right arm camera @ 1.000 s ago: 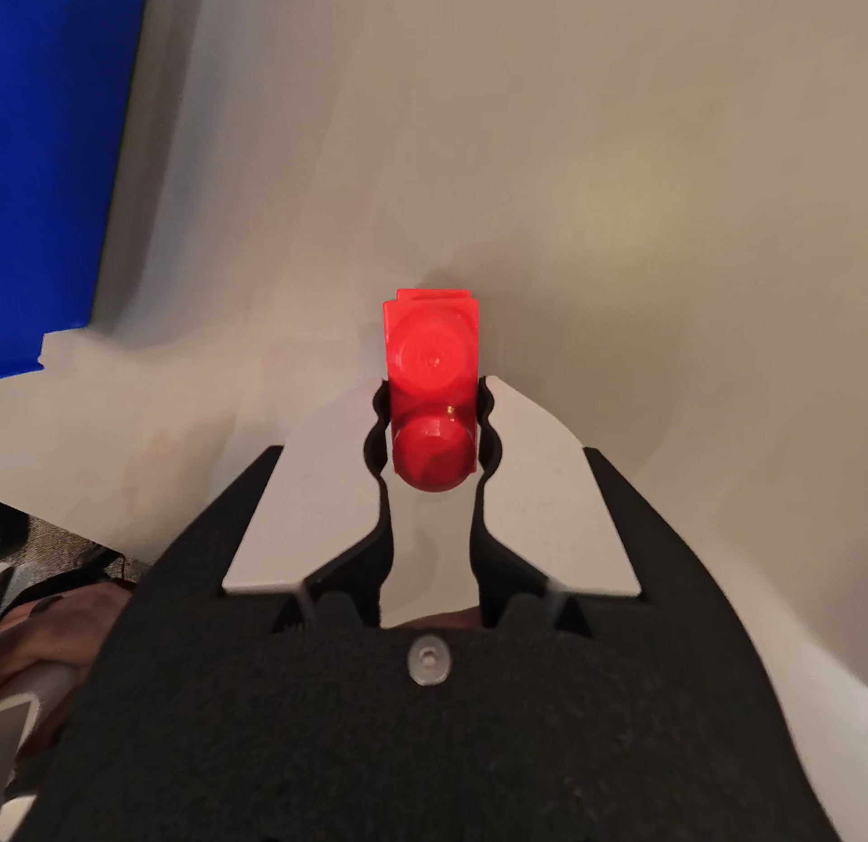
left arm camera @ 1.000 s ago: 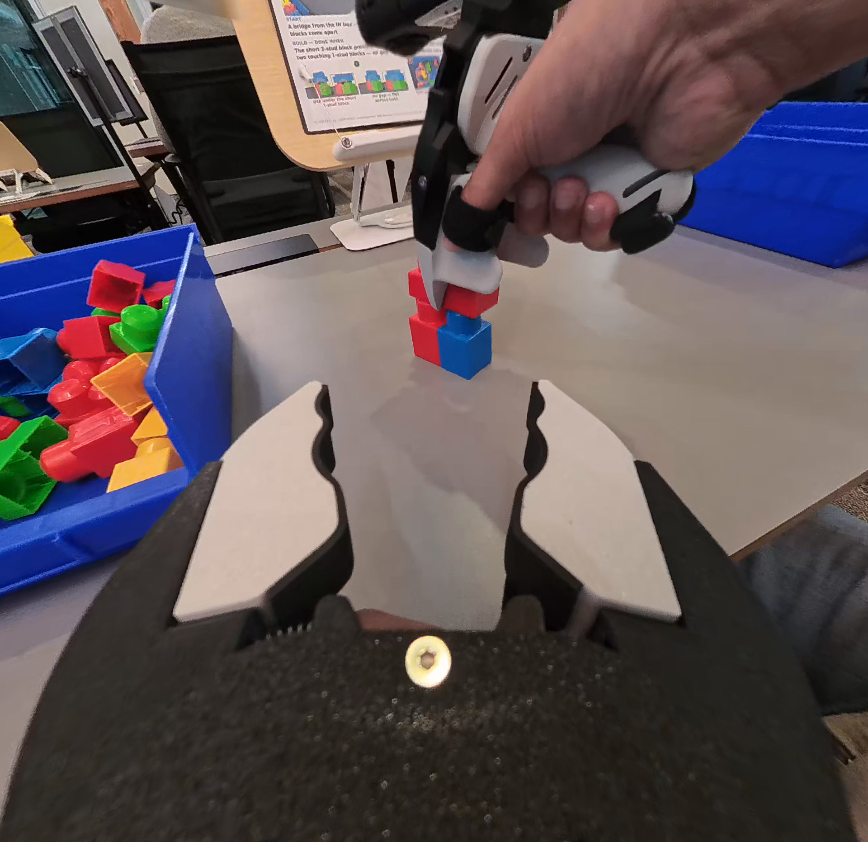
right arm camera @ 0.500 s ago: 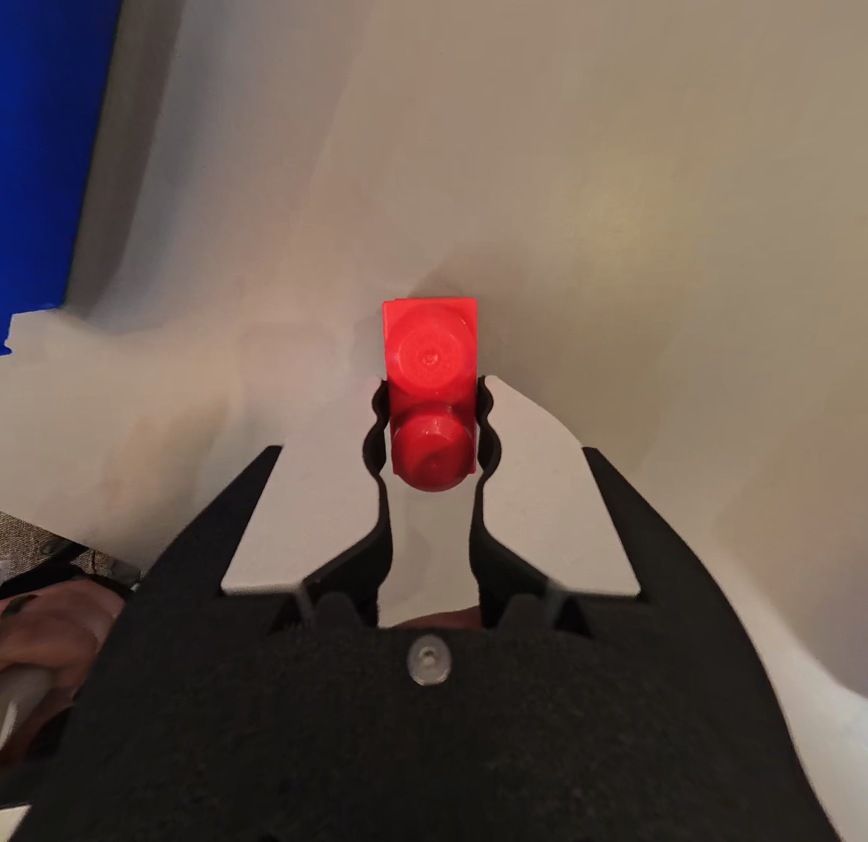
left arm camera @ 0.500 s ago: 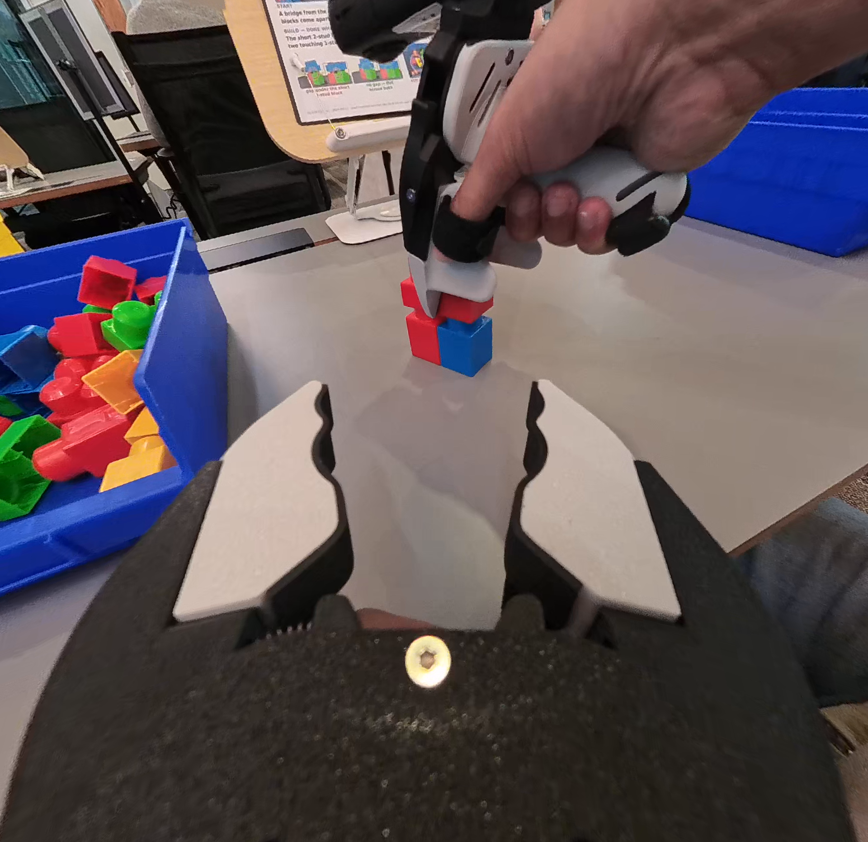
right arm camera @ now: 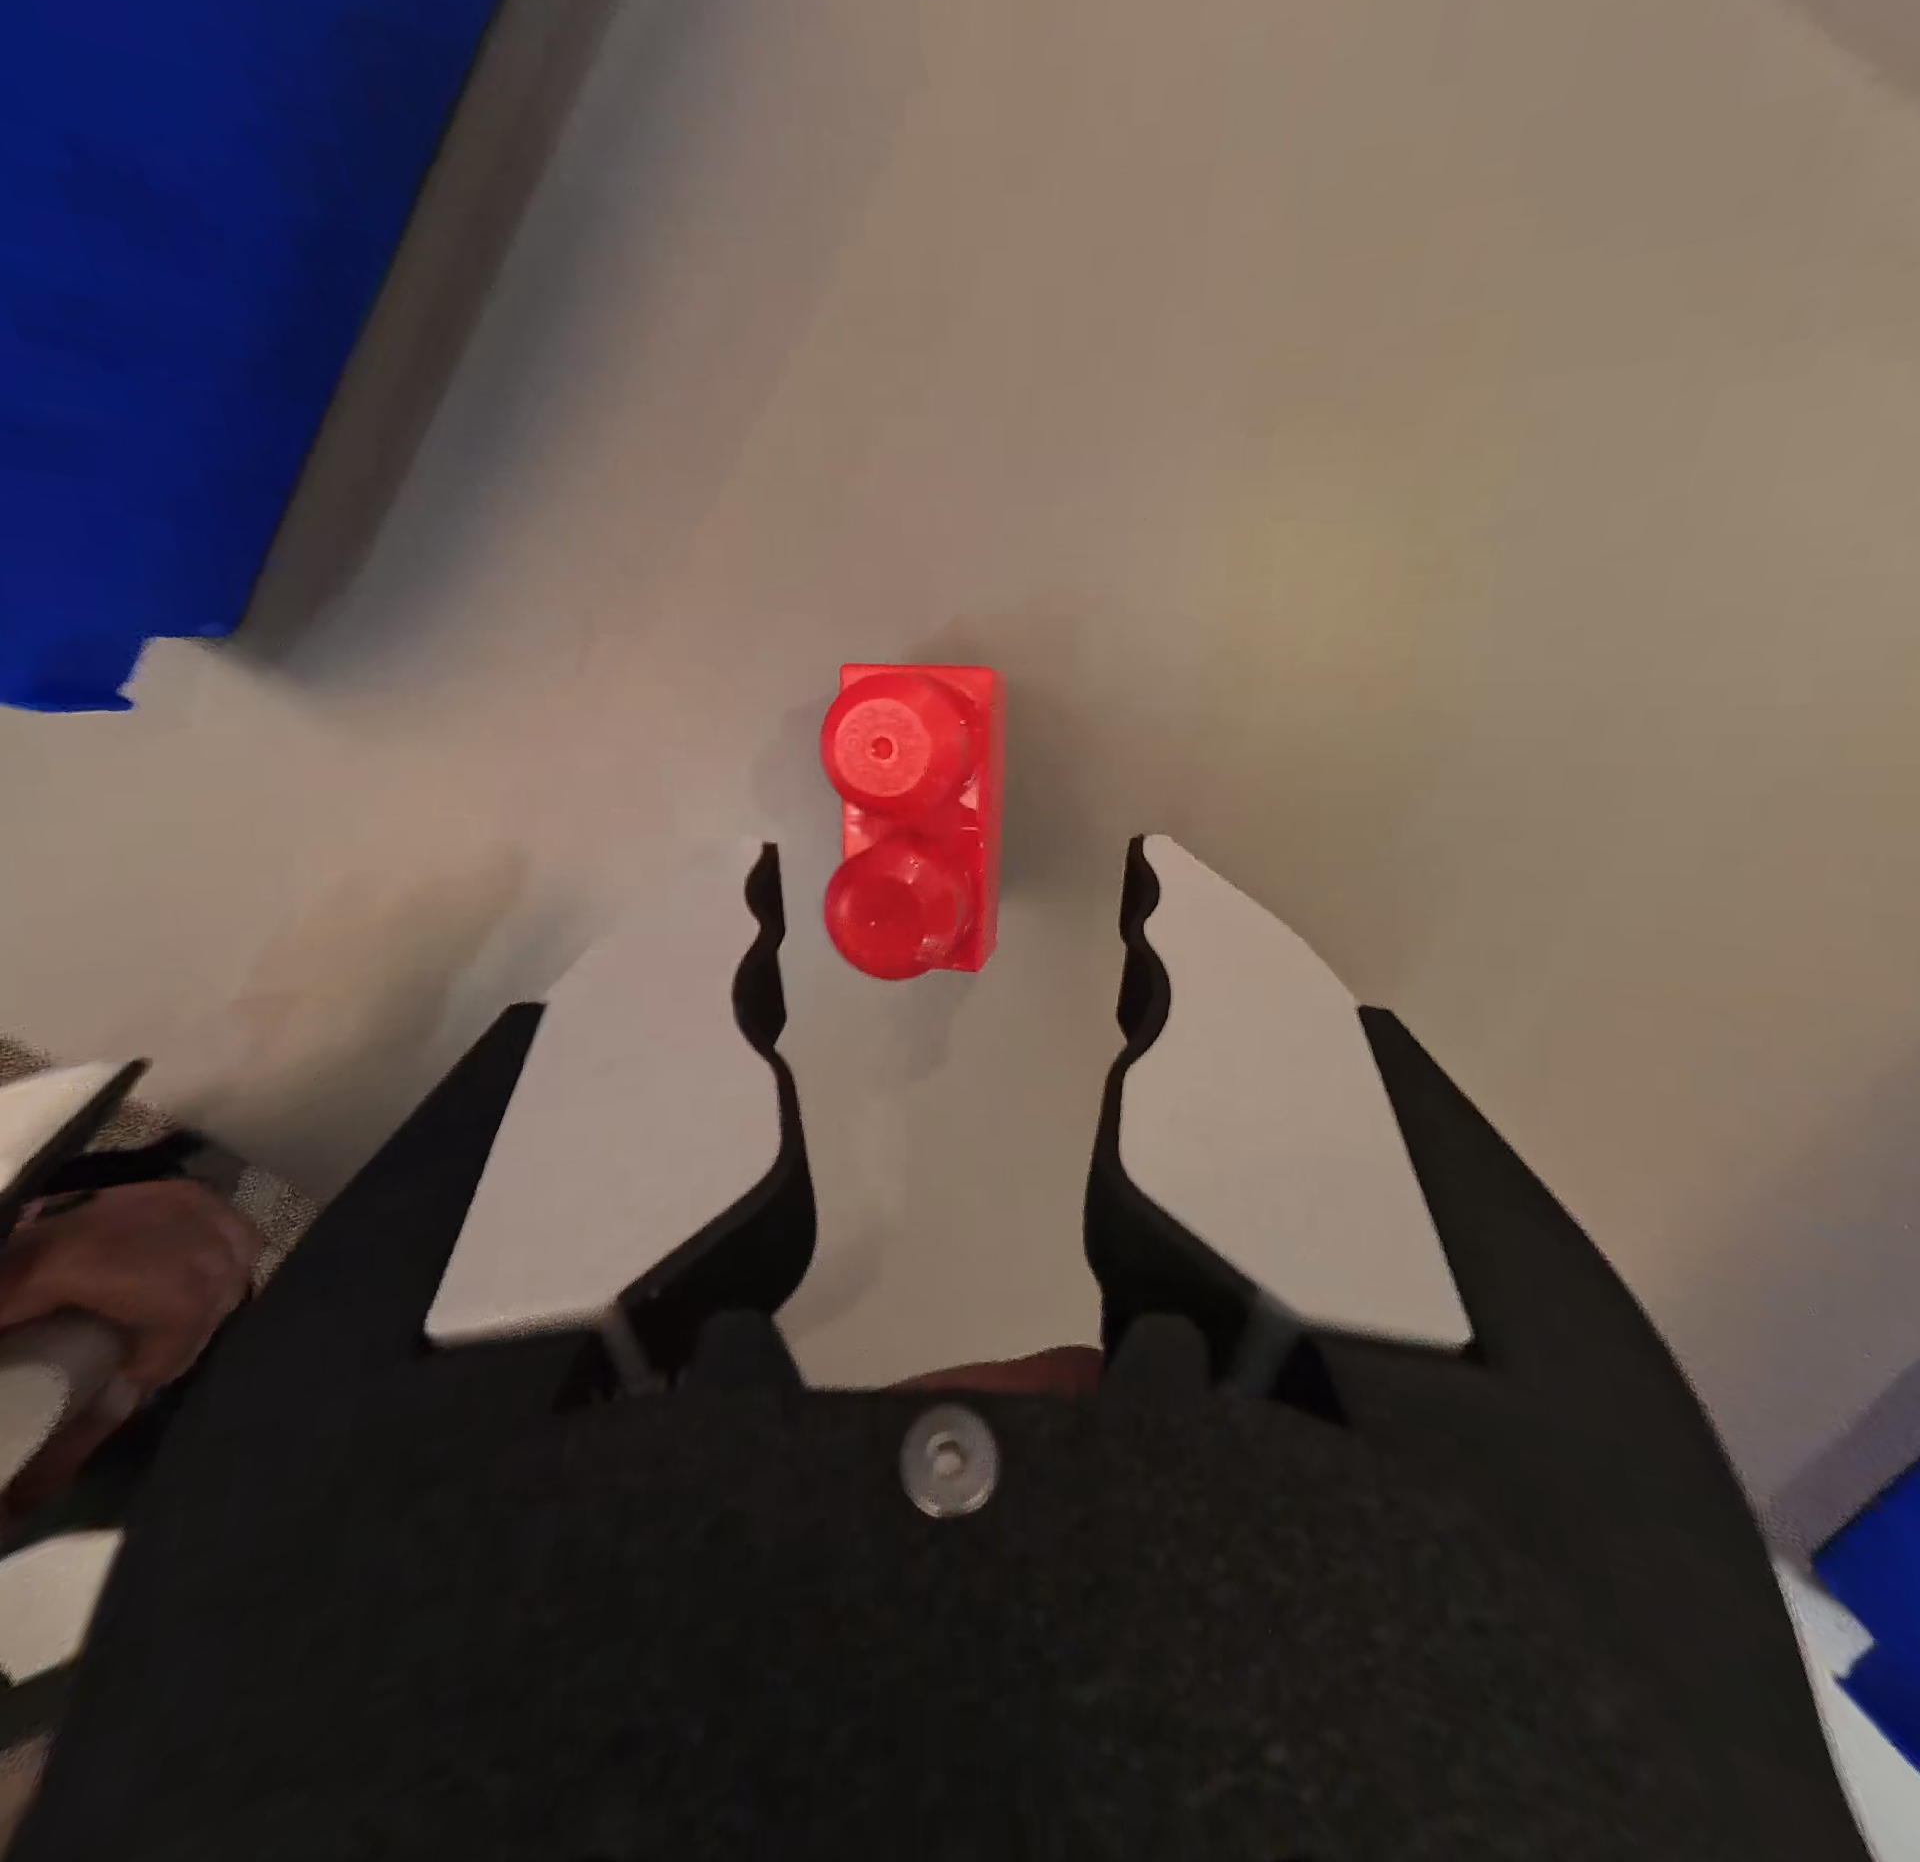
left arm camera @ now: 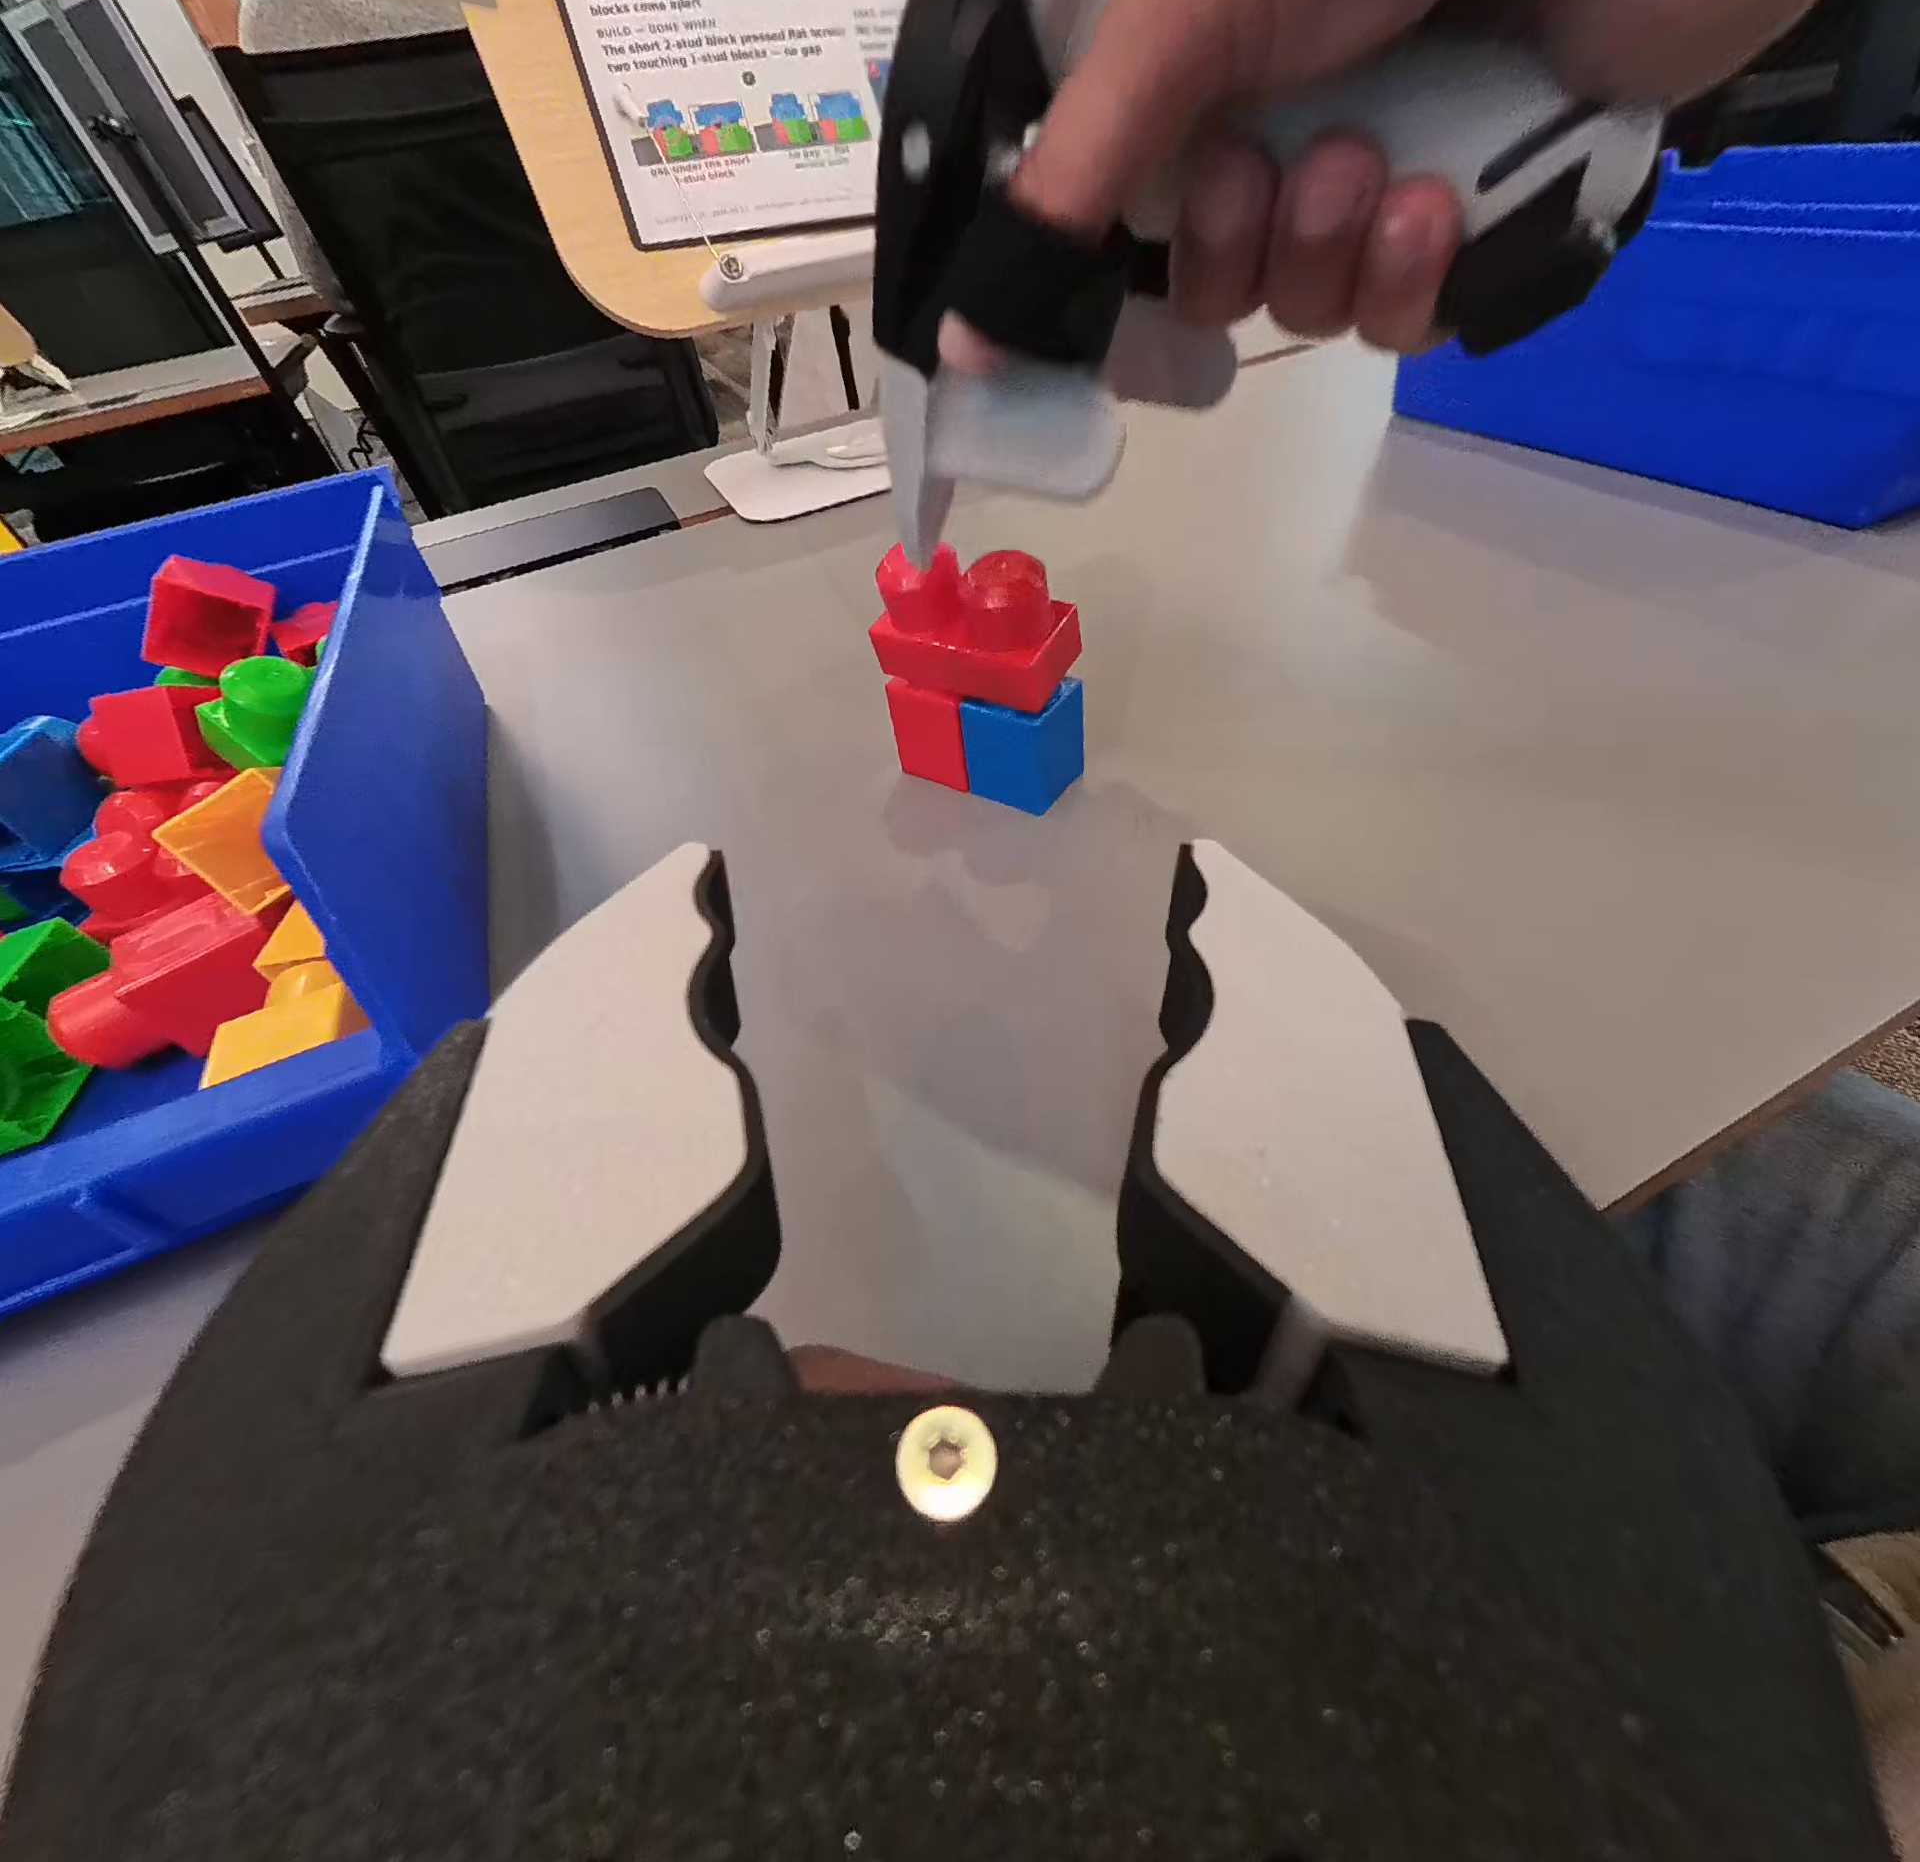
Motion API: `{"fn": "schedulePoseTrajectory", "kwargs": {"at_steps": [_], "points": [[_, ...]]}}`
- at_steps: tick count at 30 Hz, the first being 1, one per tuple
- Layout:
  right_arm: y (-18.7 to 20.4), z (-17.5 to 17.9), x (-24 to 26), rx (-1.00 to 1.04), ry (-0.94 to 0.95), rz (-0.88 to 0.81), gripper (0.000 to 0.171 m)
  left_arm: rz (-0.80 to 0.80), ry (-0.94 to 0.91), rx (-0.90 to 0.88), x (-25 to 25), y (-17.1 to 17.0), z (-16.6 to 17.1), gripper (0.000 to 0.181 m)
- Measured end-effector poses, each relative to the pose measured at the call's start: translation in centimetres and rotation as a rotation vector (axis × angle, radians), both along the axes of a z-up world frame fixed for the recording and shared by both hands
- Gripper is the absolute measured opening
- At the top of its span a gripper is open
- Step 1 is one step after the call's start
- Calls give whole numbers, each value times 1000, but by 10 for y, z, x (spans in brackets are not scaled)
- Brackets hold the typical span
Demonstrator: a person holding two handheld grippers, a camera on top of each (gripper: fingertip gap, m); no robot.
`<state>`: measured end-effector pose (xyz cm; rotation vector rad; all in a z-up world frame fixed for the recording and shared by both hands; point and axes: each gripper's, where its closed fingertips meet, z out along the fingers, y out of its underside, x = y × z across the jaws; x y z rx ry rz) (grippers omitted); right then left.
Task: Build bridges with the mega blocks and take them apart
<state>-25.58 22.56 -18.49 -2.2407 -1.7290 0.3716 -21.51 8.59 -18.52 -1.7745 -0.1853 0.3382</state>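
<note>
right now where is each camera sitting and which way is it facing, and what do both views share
Left wrist view: low over the table, facing forward across it at the bridge; its own open left gripper shows, plus the right gripper above the bridge.
Right wrist view: above the bridge, facing straight down; its own open fingers flank the block without touching.
Shared: the red two-stud block, capping a red and a blue block, and the blue bin.

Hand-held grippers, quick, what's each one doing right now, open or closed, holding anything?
Left hand-held gripper: open, holding nothing.
Right hand-held gripper: open, holding nothing, above the red two-stud block.
</note>
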Motion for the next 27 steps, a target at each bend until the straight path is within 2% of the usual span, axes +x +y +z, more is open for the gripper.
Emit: {"fn": "schedulePoseTrajectory", "kwargs": {"at_steps": [4, 8, 11, 13, 18, 21, 25, 27], "points": [[0, 48, 6, -23, 232, 46, 61, -18, -2, 12, 2, 0, 0, 80], [-6, 64, 35, -12, 446, 123, 54, -42, -3, 6, 7, 4, 3, 81], [-11, 54, 64, 77, 558, 172, 49, -69, -15, 4, 12, 8, 6, 82], [-17, 38, 84, 121, 571, 206, 56, -67, -20, -12, 10, 12, 6, 84], [-29, 2, 100, 91, 577, 215, 59, -38, -47, -86, -1, 19, 2, 90], [-26, 8, 89, 188, 623, 264, 41, -18, -51, -108, -4, 17, -3, 89], [-20, 19, 72, 222, 658, 322, 6, 27, -35, -114, -7, 12, -5, 87], [-17, 17, 66, 189, 661, 335, 6, 49, -27, -106, -8, 11, -2, 86]]}}
